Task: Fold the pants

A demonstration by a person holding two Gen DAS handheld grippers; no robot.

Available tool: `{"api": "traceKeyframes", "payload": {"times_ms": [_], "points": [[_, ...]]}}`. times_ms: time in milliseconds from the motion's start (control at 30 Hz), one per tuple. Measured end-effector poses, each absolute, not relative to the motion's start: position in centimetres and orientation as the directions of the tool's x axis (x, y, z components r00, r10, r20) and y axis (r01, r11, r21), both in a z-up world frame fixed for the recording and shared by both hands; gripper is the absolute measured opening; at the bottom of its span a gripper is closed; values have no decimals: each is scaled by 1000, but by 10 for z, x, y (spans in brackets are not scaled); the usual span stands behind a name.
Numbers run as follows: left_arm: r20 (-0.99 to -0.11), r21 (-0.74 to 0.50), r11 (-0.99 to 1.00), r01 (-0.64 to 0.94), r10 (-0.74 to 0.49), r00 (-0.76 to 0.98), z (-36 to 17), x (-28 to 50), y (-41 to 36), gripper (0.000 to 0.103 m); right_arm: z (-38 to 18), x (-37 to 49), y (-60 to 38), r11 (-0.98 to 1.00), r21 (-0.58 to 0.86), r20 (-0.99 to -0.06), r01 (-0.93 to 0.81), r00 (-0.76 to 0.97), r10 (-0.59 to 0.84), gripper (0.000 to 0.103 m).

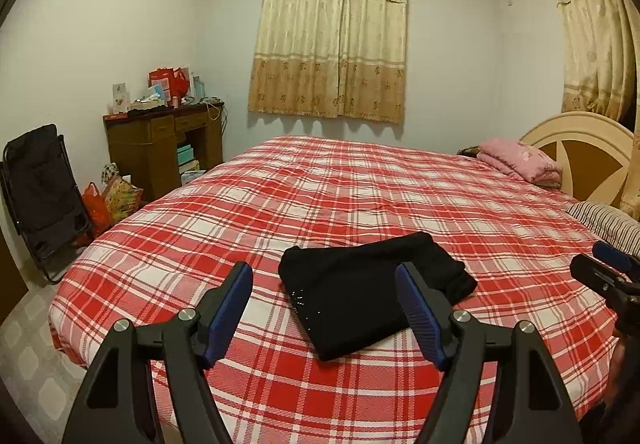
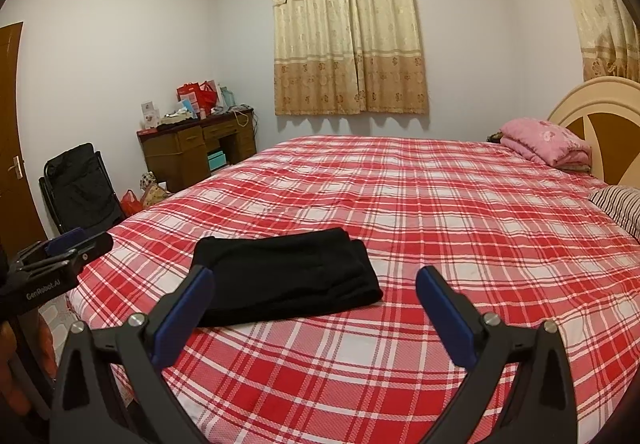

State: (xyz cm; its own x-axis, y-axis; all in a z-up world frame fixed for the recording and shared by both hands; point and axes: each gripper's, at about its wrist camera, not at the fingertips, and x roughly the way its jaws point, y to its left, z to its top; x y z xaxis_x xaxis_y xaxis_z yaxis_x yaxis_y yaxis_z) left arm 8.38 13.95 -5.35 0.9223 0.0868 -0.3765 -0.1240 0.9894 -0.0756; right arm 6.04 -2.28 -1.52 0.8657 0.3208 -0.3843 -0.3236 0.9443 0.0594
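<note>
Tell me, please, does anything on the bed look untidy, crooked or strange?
Nothing serious stands out. The black pants lie folded in a compact bundle on the plaid bedspread, at a slight angle to its stripes. Both the left gripper and the right gripper are open and hold nothing.

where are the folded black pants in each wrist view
Left wrist: black pants lie low and centre on the bed, partly behind the right finger.
Right wrist: black pants sit left of centre, behind the left finger.
Shared landmark: pink quilt by the headboard.
</note>
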Motion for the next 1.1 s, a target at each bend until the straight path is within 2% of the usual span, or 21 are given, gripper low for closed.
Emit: {"api": "traceKeyframes", "payload": {"times_ms": [167,300,667,1100], "points": [[-370,-78,989,-125,88,925,-52,82,140,76,-15,60,-25,944,58,-380,-324,867,321,103],[-360,-63,990,-126,96,928,-50,80,135,87,-14,59,-27,945,58,-376,-323,869,320,103],[-307,-60,994,-95,73,949,-41,71,128,90,-5,53,-30,945,63,-351,-322,879,323,103],[-312,-63,991,-115,90,946,-48,72,132,90,-8,53,-30,944,61,-359,-326,875,325,103]]}}
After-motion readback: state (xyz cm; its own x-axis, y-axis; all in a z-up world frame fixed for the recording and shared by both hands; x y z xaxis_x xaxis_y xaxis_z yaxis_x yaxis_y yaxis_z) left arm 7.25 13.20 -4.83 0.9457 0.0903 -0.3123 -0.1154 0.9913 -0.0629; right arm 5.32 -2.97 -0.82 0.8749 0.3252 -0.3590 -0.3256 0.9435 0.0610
